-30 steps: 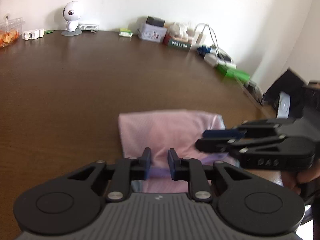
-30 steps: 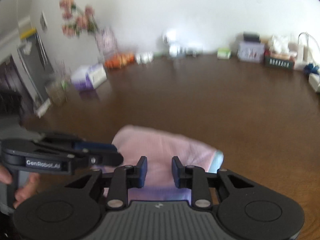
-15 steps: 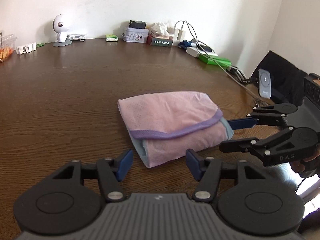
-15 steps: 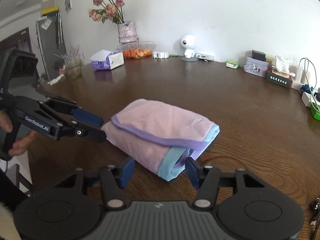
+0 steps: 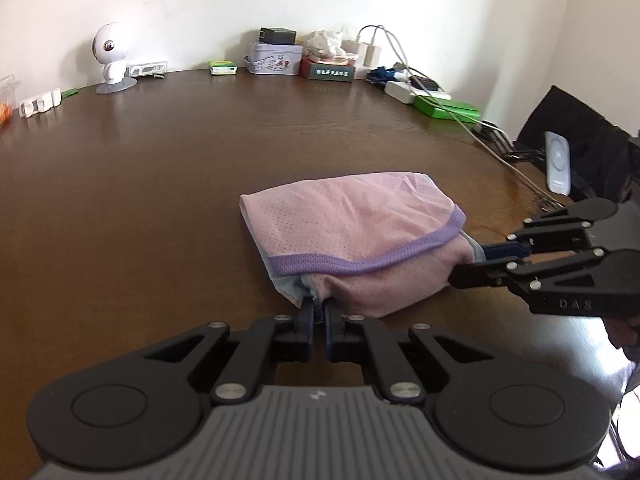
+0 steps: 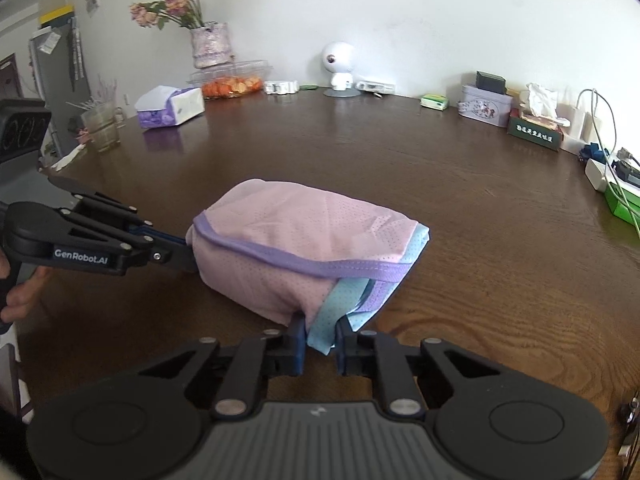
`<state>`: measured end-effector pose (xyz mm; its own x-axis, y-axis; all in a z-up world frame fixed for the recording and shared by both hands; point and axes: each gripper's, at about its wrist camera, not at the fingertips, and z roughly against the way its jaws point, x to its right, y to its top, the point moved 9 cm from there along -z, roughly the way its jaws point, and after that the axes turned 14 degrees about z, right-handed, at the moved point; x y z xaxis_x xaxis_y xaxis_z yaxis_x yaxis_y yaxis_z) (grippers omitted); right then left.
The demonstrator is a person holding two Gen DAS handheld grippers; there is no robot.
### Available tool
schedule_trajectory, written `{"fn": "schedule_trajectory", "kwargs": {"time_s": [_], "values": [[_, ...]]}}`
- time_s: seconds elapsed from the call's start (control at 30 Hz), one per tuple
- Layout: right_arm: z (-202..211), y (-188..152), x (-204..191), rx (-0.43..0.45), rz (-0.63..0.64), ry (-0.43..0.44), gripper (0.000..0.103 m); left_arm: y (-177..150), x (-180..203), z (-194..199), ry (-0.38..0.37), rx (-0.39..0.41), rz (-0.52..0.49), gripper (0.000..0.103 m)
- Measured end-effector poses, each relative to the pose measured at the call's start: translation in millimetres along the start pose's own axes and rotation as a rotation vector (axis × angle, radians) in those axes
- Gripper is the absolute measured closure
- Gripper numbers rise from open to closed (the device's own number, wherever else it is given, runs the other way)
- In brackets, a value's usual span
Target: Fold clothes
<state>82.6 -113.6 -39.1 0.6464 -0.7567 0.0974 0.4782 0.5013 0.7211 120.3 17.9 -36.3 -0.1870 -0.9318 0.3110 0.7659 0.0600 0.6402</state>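
A folded pink mesh garment (image 5: 352, 236) with purple trim and light blue lining lies on the dark wooden table (image 5: 160, 184); it also shows in the right wrist view (image 6: 304, 240). My left gripper (image 5: 318, 310) is shut on the garment's near corner; it shows at the left in the right wrist view (image 6: 188, 252). My right gripper (image 6: 320, 332) is shut on the garment's light blue and pink edge; it shows at the right in the left wrist view (image 5: 468, 262) against the garment's right end.
Along the far wall stand a white robot figure (image 5: 110, 58), tins and boxes (image 5: 276, 60), chargers and cables (image 5: 400, 80). A tissue box (image 6: 170, 110), a glass (image 6: 102, 128), a flower vase (image 6: 210, 42) and a fruit container (image 6: 230, 82) stand at the left. A black chair (image 5: 580, 148) is at the right.
Both grippers were open and drawn back from the garment half a second ago. Now both have moved in and shut on its near edges, one at each end.
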Motion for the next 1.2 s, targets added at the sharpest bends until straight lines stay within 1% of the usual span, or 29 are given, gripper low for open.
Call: {"fn": "schedule_trajectory", "kwargs": {"time_s": [0.1,0.17,0.27,0.43,0.57,0.67,0.73,0.83,0.97,1.03,1.07,1.1,1.13,1.17,1.2], "values": [[-16,13,18,-0.029,-0.037,-0.035,0.090,32,-6,-27,-0.001,-0.004,0.025,0.098],[-28,26,34,-0.045,-0.035,-0.047,0.090,52,-8,-44,0.001,-0.004,0.027,0.099],[-53,49,70,-0.068,-0.030,-0.071,0.090,84,-11,-72,0.005,-0.001,0.025,0.099],[-100,90,142,-0.085,-0.027,-0.085,0.090,147,-28,-130,0.030,-0.004,0.064,0.099],[-152,105,192,-0.076,-0.026,-0.107,0.090,197,-39,-177,0.038,-0.003,0.060,0.099],[-187,119,232,-0.082,-0.033,-0.126,0.090,230,-48,-210,0.050,0.010,0.088,0.099],[-204,127,252,-0.089,-0.050,-0.141,0.090,249,-52,-227,0.049,0.020,0.108,0.099],[-224,139,279,-0.091,-0.060,-0.162,0.090,266,-51,-243,0.055,0.023,0.103,0.099],[-235,148,299,-0.080,-0.097,-0.177,0.090,275,-50,-253,0.072,0.043,0.092,0.099],[-237,147,301,-0.071,-0.108,-0.177,0.089,277,-51,-255,0.081,0.059,0.096,0.098],[-237,147,301,-0.068,-0.105,-0.179,0.089,277,-52,-254,0.084,0.068,0.100,0.097],[-237,146,300,-0.071,-0.095,-0.191,0.084,277,-54,-253,0.090,0.076,0.104,0.096],[-236,145,299,-0.074,-0.090,-0.200,0.079,277,-57,-250,0.104,0.088,0.115,0.090],[-234,144,296,-0.073,-0.083,-0.201,0.076,277,-61,-246,0.121,0.103,0.137,0.068],[-232,142,295,-0.079,-0.079,-0.211,0.069,274,-64,-238,0.123,0.114,0.162,0.058]]}}
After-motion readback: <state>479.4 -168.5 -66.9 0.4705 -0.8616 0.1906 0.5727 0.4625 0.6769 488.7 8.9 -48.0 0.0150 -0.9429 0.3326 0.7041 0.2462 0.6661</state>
